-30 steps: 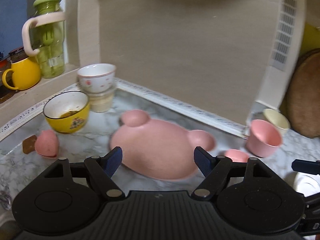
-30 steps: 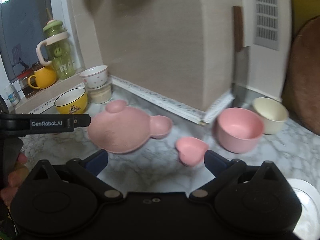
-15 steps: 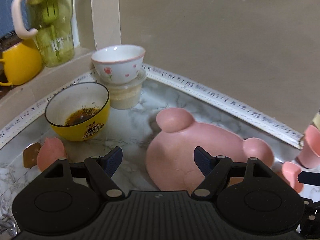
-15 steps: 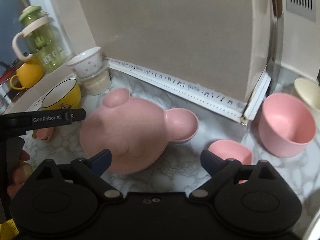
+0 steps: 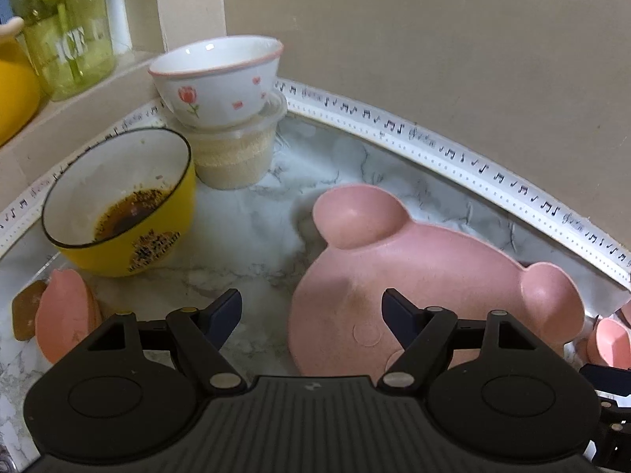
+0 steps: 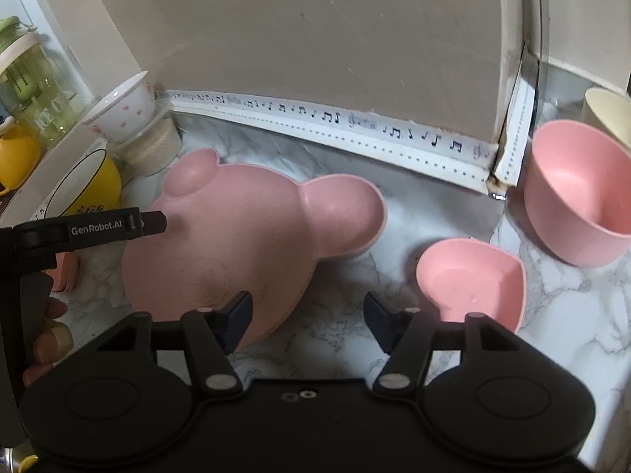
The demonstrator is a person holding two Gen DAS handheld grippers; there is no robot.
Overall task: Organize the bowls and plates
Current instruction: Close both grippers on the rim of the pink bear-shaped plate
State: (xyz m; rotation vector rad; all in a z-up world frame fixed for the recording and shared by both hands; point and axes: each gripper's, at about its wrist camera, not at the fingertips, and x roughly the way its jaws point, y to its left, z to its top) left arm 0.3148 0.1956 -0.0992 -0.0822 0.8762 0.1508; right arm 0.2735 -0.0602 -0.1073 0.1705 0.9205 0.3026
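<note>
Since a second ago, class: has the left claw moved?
Yes. In the left wrist view the left claw has closed in on the wall corner: the white flowered bowl there looms larger, and the bear-shaped pink plate has slid rightward.

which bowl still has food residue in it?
The yellow bowl at the left: dark sauce and specks sit in its white inside. The white flowered bowl stacked on a tub behind it and the pink bowl at the right look clean inside.

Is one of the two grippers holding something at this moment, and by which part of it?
Nothing is held. The left gripper stands open above the bear-shaped pink plate; the right gripper is closing, with only the plate's edge and bare counter between its jaws.
</note>
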